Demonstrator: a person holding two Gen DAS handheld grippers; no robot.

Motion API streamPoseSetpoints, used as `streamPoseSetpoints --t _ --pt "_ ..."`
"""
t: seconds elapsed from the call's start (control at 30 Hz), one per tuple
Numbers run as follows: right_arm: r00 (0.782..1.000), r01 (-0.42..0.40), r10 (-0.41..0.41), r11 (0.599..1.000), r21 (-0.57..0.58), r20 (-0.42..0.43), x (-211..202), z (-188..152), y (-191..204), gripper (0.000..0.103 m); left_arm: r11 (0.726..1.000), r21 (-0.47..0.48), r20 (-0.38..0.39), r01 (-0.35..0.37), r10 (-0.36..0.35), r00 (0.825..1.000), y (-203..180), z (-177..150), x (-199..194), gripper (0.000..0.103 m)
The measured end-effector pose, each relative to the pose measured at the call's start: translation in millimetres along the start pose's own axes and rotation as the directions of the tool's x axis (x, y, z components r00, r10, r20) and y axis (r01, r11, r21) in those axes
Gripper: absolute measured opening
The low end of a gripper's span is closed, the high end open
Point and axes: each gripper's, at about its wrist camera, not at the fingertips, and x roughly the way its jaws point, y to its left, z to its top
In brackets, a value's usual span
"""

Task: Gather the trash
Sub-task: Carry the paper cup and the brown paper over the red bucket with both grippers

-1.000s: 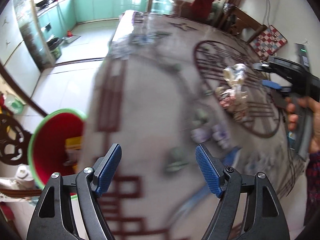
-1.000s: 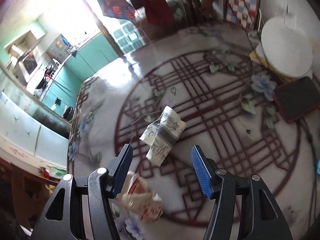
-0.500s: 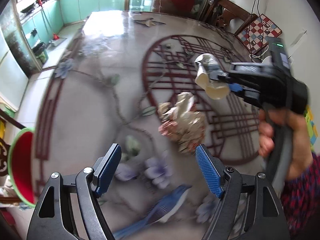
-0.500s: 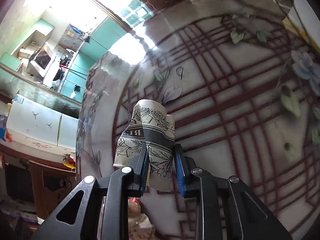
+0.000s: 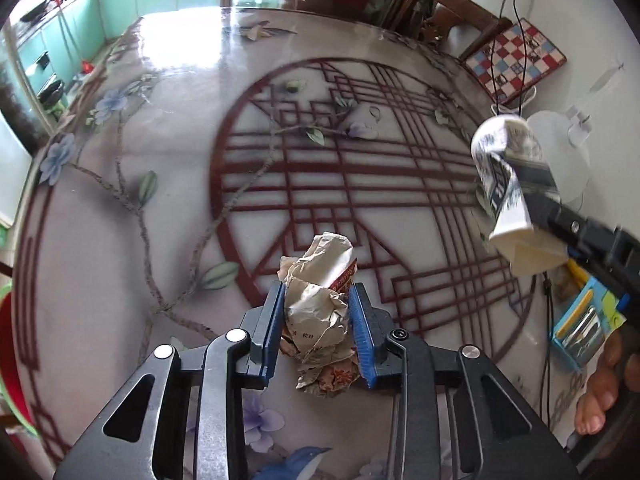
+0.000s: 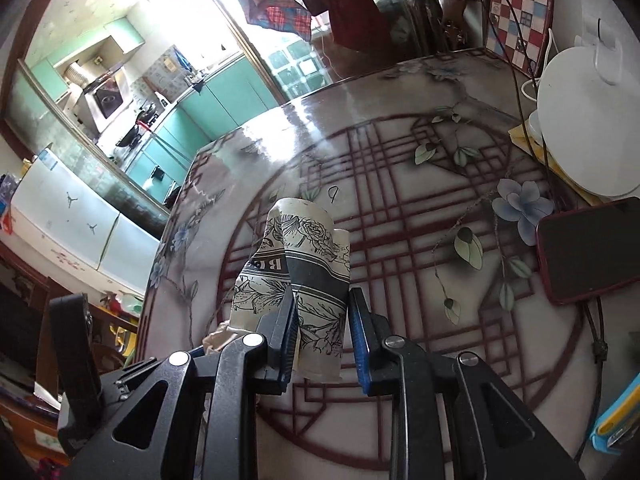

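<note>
On the dark band of the crushed paper cup [image 6: 308,272] we read only the letters "BO". On the crumpled paper wrapper [image 5: 320,312] we see small printed characters, too small to read.

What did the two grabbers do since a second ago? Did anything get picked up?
Yes. The right gripper closed on the flowery paper cup and lifted it off the table. The left gripper swung from the red bin side over to the crumpled paper wad, and its jaws have just been closing, now pinching it. The wad stays on the table; the phone has not moved.
</note>
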Motion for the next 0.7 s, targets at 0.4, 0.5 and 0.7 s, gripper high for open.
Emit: streamPoseSetpoints --t 0.4,0.5,0.7 --pt "1.0 0.007 -0.007 0.998 -0.059 0.002 3.2 -6.2 27.9 0.022 0.991 -0.071 0.1 -0.113 0.119 0.988 37.5 -19.2 -48.5 0.03" --pt "1.0 0.013 -0.013 0.994 -0.106 0.006 0.1 -10.9 44.0 0.022 0.989 -0.072 0.112 -0.126 0.133 0.985 43.2 -29.0 -58.0 0.03" --pt "1.0 0.007 -0.007 0.981 -0.193 0.004 -9.3 -27.2 82.0 0.022 0.989 -0.084 0.133 -0.124 0.134 0.982 53.0 -46.0 -71.0 0.03"
